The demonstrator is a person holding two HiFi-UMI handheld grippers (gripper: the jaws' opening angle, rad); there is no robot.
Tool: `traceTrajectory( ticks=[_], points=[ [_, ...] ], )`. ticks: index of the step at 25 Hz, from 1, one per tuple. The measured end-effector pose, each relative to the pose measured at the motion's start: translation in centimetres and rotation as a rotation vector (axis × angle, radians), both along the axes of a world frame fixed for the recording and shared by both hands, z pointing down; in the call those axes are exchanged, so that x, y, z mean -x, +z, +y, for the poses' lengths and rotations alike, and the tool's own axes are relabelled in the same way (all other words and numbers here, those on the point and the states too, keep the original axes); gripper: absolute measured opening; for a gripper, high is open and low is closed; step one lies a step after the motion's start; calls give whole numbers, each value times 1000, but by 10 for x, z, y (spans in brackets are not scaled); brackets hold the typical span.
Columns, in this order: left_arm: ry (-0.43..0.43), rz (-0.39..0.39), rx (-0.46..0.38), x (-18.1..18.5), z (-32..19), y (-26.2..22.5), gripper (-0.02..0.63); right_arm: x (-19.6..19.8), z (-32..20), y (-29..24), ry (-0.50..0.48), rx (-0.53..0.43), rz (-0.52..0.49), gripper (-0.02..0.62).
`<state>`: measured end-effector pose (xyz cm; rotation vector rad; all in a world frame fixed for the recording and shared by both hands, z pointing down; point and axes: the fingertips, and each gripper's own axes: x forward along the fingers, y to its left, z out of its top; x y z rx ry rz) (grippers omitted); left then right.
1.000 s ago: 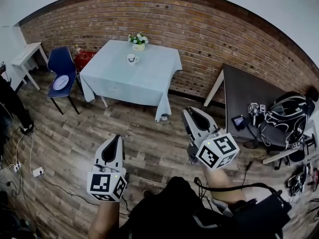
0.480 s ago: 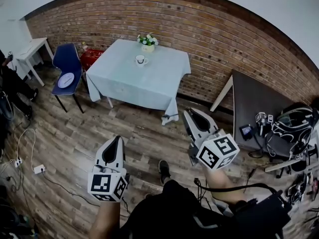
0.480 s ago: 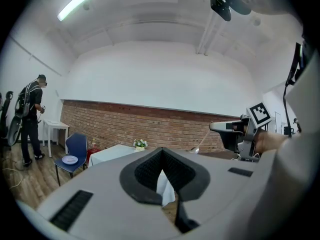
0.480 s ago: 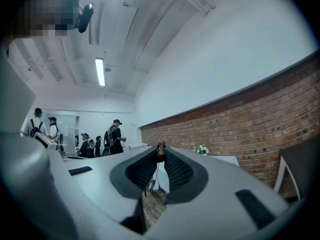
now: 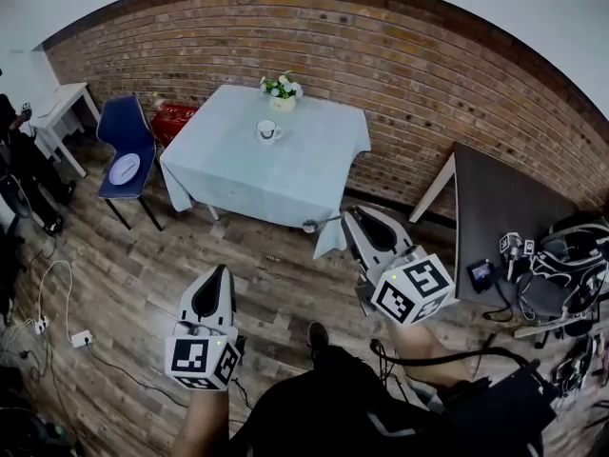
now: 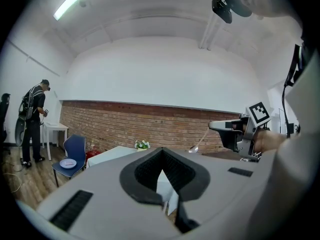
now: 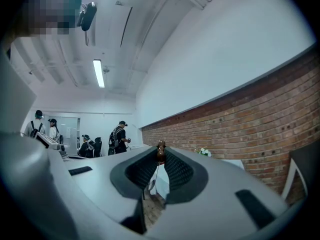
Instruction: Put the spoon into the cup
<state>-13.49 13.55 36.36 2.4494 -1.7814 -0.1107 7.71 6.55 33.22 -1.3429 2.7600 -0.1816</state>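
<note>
A long brick wall [image 5: 428,74] backs the room, with a worn plank floor [image 5: 133,265] in front of it. Against the wall stands a table [image 5: 285,174] under a pale cloth that hangs down its sides, and a blue chair [image 5: 127,131] sits at its left.

The person holds both grippers level over the floor, short of the table. The left gripper [image 5: 223,269] has its jaws together at the tips with nothing between them. The right gripper [image 5: 347,214] is clamped on the spoon [image 5: 326,221].

On the far half of the tabletop a small pot of flowers [image 5: 282,89] stands by the wall, and the white cup [image 5: 267,130] sits just in front of it.

The spoon is slim and silvery. Its thin handle runs out from the jaw tips to a small rounded bowl. It hangs in the air off the table's near corner, well apart from the cup. In the right gripper view the handle's end shows brownish between the pads.
</note>
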Motion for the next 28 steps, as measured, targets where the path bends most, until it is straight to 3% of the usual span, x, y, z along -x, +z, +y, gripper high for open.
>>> traceTrajectory(
  ticks=[17,23,28],
  points=[
    [-18,-56,32,-57,-138,-6,8,-56,-124,5,-39,11,-34,55],
    [-8,-81,31,-83,-168,-10,8,-74,-158,9,-45,15,-56,55],
    [-22,-83,59,-82,-186,-3,8,-72,-178,14,-56,21,-67,55]
  ],
)
